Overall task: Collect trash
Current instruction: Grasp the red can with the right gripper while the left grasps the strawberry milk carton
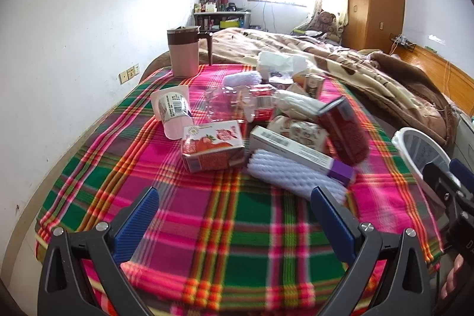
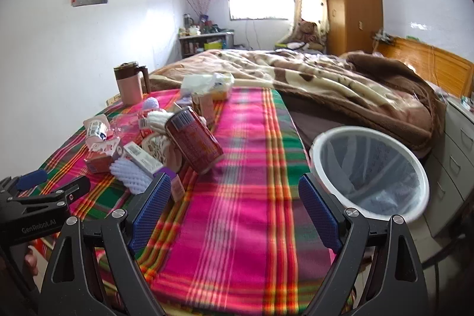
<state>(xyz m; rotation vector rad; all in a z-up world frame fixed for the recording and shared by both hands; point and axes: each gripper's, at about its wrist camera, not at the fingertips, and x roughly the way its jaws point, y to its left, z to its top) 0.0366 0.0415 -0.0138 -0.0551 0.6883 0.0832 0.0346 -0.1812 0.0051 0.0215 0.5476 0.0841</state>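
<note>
We are hovering both the left gripper (image 1: 234, 206) and right gripper (image 2: 234, 194) spread and empty, so we are aiming for the near foam sleeve (image 1: 296, 173) first (lightest, squashy), the bin (image 2: 370, 165) waiting right of the trash pile.

Bed (image 2: 311, 120) w/ plaid blanket (image 2: 237, 197) spread over its near end. Trash pile (image 1: 266, 132) lies on the blanket, pink mug (image 1: 183, 55) behind it. Brown quilt (image 2: 326, 85) bunched beyond the blanket.
</note>
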